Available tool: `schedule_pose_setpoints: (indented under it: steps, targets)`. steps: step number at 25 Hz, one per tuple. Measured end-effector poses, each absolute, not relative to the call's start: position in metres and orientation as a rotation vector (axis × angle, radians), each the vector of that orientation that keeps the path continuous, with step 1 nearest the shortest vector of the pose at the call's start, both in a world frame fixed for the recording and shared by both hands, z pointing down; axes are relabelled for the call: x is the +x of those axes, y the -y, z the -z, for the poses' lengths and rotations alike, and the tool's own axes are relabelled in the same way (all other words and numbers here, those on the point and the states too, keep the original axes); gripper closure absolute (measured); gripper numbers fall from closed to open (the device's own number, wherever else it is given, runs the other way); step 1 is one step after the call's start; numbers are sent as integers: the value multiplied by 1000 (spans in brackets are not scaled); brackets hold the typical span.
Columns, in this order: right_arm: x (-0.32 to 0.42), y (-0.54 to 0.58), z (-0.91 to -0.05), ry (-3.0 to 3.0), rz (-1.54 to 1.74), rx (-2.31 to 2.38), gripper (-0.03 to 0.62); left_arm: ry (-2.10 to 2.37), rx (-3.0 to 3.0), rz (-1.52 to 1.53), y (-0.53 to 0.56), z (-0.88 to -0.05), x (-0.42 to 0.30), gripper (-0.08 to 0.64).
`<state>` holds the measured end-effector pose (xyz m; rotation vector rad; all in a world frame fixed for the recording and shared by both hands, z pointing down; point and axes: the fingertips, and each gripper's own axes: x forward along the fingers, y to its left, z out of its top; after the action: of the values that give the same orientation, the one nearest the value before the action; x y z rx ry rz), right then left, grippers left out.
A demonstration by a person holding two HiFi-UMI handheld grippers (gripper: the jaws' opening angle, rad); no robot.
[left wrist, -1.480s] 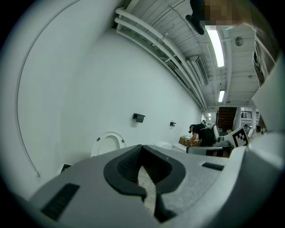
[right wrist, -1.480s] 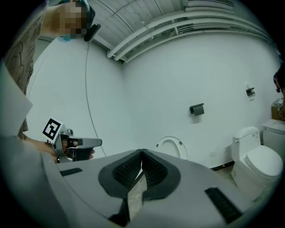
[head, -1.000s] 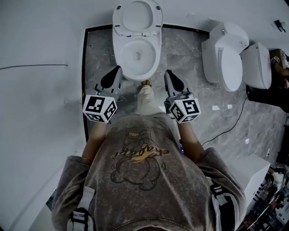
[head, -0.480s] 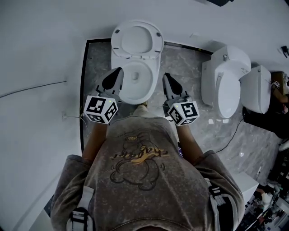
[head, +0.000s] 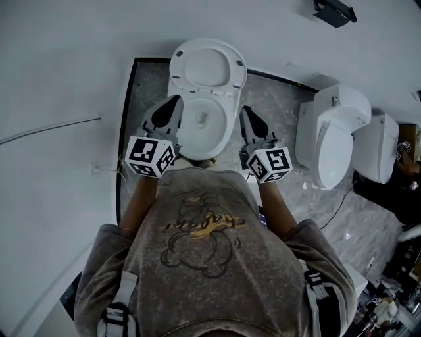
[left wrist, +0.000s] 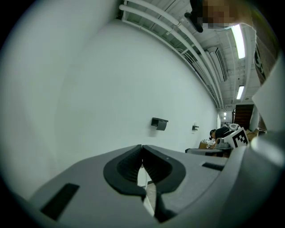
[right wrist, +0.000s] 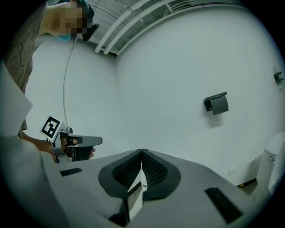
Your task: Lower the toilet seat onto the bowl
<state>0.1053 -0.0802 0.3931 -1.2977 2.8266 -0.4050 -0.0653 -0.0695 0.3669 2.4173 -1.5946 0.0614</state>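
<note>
The left gripper (head: 175, 100) and right gripper (head: 245, 110) both have their jaws pressed together, empty. The toilet seat (head: 209, 66) stands raised just ahead, between them, behind the bowl (head: 204, 125). It is probably rigid, slick, hinged plastic that drops fast; its free top rim looks the place to hook

Three toilets (head: 205, 125) (head: 329, 141) (head: 376, 148), two tools (head: 172, 108) (head: 248, 117), one wall box (head: 335, 11).

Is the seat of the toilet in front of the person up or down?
Up. The toilet seat stands raised behind the bowl, whose rim shows bare in the head view.
</note>
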Motion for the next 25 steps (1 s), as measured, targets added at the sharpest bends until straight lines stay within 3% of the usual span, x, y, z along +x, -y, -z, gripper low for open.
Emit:
schedule_pose_setpoints:
  steps: [7,9,14,16,25]
  targets:
    - [91,91,-391,-2798,440,-1311,561,1541,2485,-100,85,-363,-70,548]
    - [87,94,-392,-2793,451,-1300,553,1526,2499,-104,91,-364,-71,502]
    - [75,110,-397,-2808,489,-1241,343,1464,2533,-138,112,-371,-70,366]
    - [69,116,-399,-2808,489,-1236,311,1435,2543,-154,119,-376,-71,283]
    - [56,176,-416,-2836,516,-1235,310,1368,2561,-226,174,-402,-73,259]
